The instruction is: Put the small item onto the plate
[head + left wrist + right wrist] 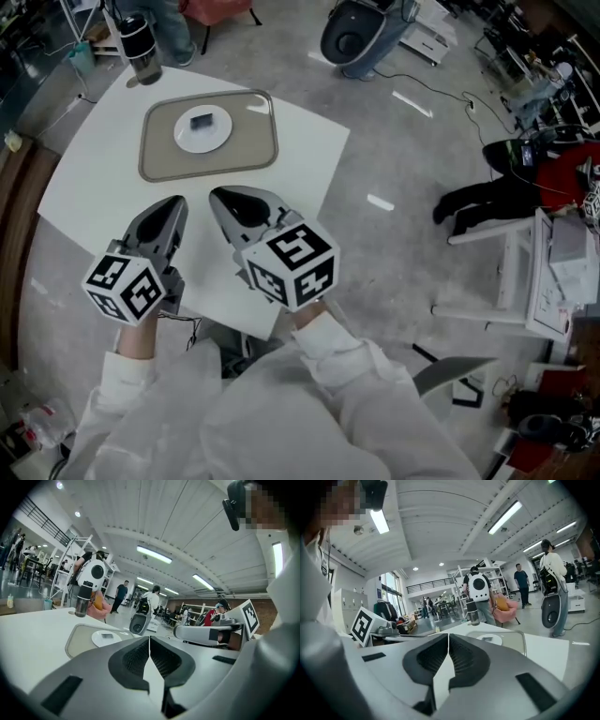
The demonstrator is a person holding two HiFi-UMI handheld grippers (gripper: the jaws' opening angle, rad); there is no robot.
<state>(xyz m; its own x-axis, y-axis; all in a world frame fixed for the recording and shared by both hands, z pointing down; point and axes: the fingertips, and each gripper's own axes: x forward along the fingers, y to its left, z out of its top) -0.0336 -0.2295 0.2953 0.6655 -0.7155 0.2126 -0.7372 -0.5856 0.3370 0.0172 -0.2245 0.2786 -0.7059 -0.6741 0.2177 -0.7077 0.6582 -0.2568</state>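
A small dark flat item [201, 121] lies on a white round plate [217, 136], and the plate rests on a beige tray [253, 155] at the far side of the white table [103, 178]. The same plate [96, 639] with the item [107, 635] shows in the left gripper view; in the right gripper view the plate [493, 639] peeks over the jaws. My left gripper [172, 205] and right gripper [220, 201] are raised side by side over the near table edge, well short of the tray. Both are shut, nothing between their jaws.
A dark tumbler [139, 47] stands at the table's far left corner. A round grey machine [361, 33] sits on the floor beyond the table. People, shelves and a pink chair [509, 607] fill the room behind. A white bench [520, 272] is at the right.
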